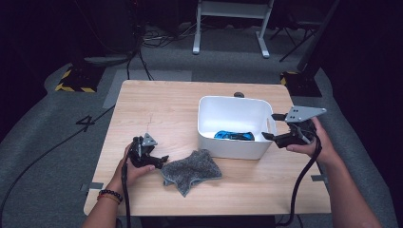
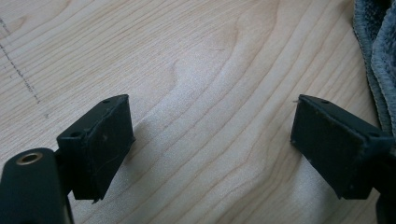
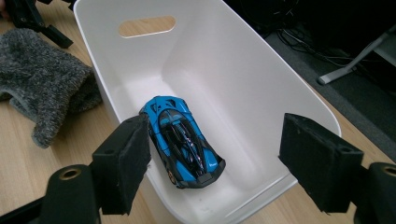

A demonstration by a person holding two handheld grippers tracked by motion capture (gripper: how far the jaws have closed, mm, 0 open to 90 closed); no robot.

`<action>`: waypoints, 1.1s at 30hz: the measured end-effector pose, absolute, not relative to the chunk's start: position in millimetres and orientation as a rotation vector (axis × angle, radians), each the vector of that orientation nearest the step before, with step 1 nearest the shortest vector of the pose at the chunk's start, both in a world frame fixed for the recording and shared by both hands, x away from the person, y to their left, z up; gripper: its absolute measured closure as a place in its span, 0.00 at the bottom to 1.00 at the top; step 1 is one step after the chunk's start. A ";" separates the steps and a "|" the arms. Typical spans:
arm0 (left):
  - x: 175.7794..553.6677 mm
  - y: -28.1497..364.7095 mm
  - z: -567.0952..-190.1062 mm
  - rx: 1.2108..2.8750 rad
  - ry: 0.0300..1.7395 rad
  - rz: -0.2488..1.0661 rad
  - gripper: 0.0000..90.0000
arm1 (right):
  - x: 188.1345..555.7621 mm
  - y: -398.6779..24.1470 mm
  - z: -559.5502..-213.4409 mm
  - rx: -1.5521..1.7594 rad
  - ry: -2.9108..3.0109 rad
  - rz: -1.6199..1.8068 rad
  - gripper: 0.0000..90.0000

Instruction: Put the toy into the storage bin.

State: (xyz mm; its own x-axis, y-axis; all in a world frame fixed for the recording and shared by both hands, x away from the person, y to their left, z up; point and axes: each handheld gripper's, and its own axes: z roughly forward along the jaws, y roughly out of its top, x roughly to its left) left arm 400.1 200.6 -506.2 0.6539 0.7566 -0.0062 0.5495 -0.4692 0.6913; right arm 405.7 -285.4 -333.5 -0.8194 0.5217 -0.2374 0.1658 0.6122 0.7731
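Toy car [image 1: 234, 136] in bin [image 1: 231, 147], cloth [image 1: 192, 170] left.

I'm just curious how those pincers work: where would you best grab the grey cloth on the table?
Probably from above, at a raised fold near the middle of the grey cloth. It lies crumpled and soft on the table, so folds offer something to pinch; the open left gripper sits just beside its edge.

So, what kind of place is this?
Probably a lab or recording studio: a lone wooden table on grey carpet, hazard-striped stand bases, loose cables on the floor, and dark surroundings.
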 end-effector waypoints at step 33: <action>400.1 200.6 -506.2 2.196 1.008 0.396 0.15 | 360.9 -320.8 -380.1 0.614 2.327 1.091 0.22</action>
